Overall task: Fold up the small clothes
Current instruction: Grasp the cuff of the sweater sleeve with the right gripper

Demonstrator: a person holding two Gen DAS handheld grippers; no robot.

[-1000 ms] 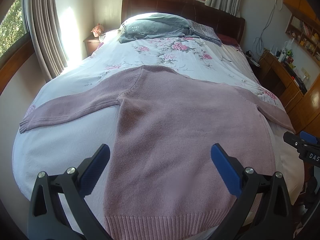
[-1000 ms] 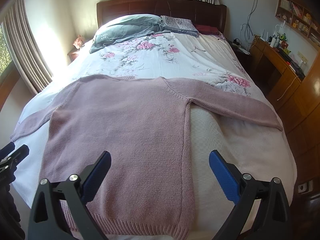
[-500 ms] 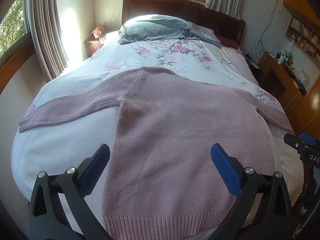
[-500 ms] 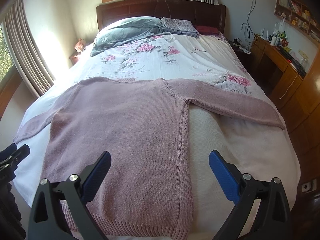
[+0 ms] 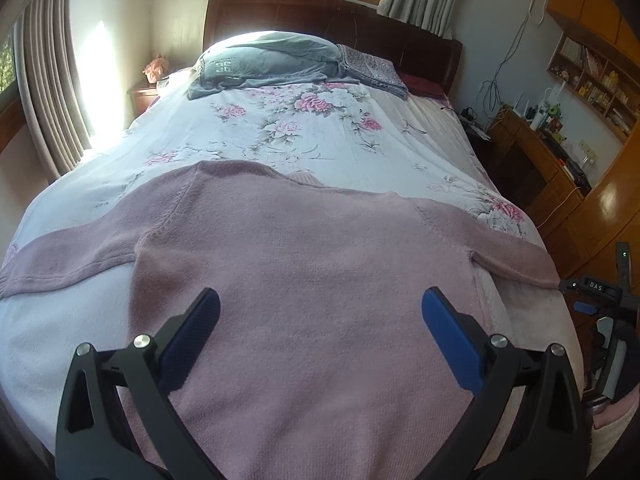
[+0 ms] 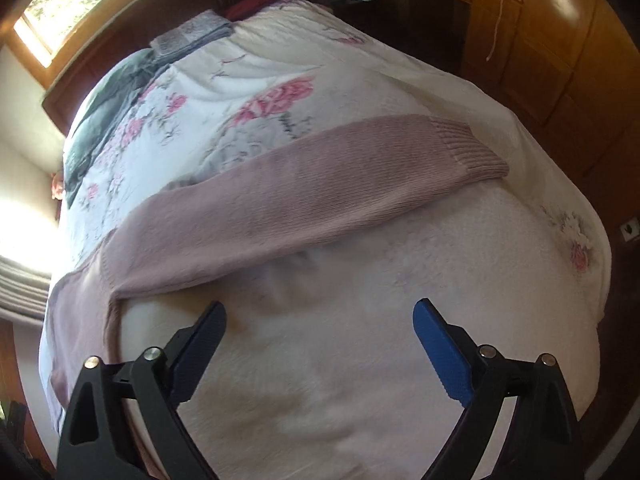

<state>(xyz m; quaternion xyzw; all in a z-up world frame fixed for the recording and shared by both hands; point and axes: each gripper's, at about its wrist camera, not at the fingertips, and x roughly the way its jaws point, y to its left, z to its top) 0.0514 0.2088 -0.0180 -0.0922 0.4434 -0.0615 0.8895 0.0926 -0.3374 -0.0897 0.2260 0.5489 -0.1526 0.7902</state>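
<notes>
Since half a sec ago the right gripper [image 6: 318, 320] has swung off toward the right side of the bed [image 6: 400, 360] and tilted, so its view now centres on the sweater's right sleeve [image 6: 320, 192] rather than the body; the left gripper [image 5: 320, 312] has pushed fwd, with the hem out of its view. Both tongs are spread wide, blue pads [image 5: 448, 340] apart, holding nothing.

The pink sweater [image 5: 304, 280] lies flat across the foot half of the bed, both sleeves stretched out sideways. Right cuff [image 6: 468, 148] ends near the bed's right edge, on the white blanket [image 6: 380, 320]; left sleeve [image 5: 68, 256] runs to the left edge.

Bare blanket lies under the right gripper, below the sleeve, and floral sheet [image 5: 304, 132] is clear beyond the neckline.

At the head: grey pillow [image 5: 264, 60], a folded patterned cloth [image 5: 372, 68] beside it, dark headboard [image 5: 320, 16]. Wooden desk [image 5: 532, 152] and cabinets stand close along the right side; curtains [image 5: 48, 92] and a nightstand [image 5: 144, 96] on the left. Nothing rests on the sweater.
</notes>
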